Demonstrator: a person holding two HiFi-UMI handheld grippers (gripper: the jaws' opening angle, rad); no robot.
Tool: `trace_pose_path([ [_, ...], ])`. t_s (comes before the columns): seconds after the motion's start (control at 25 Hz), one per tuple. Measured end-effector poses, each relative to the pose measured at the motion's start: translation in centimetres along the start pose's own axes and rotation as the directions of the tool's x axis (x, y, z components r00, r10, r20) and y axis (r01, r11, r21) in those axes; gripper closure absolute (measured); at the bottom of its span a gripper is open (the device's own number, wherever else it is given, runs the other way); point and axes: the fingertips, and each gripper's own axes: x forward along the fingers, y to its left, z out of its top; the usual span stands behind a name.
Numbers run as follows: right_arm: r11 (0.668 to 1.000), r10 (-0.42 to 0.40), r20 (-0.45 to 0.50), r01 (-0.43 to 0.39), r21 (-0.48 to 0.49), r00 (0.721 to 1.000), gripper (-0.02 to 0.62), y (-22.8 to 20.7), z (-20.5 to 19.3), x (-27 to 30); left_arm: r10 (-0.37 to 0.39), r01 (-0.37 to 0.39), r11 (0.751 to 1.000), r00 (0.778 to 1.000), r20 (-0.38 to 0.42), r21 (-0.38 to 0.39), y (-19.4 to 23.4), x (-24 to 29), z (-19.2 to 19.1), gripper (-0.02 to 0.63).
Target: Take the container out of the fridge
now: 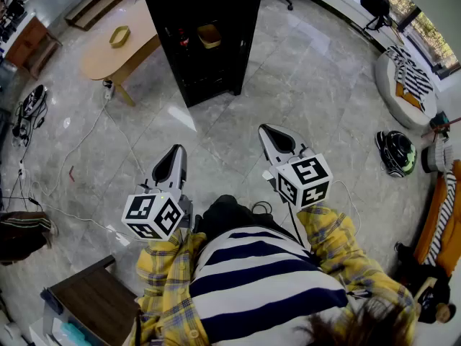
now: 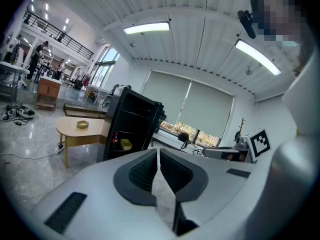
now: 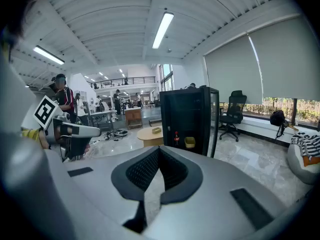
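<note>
Here: fridge (image 1: 220, 71) with yellow container (image 1: 209, 36) on its shelf
Jaws of left gripper (image 2: 158, 156) and right gripper (image 3: 159, 154) closed together, nothing held

The left gripper (image 1: 178, 150) and right gripper (image 1: 263, 129) are matt grey plastic with rough black pads (image 3: 142, 171). Ahead of them the floor (image 1: 310, 85) is glossy stone-look tile. The fridge (image 1: 209, 56) beyond is gloss black, and the container (image 1: 209, 36) inside looks like yellow plastic. The table (image 1: 108, 56) is smooth pale wood. Behind the grippers, the sleeves (image 1: 169, 265) are checked cloth.
</note>
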Motion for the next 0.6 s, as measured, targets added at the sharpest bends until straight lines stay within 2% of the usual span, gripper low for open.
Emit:
trace_pose_path([
  [0.6,0.997,0.075,0.024,-0.076,0.030,0.997,0.568,-2.5,-0.4,1.1,0.032,-0.032,0.999,0.999,0.014,0.018,-1.2,1.9,-0.4,0.575],
])
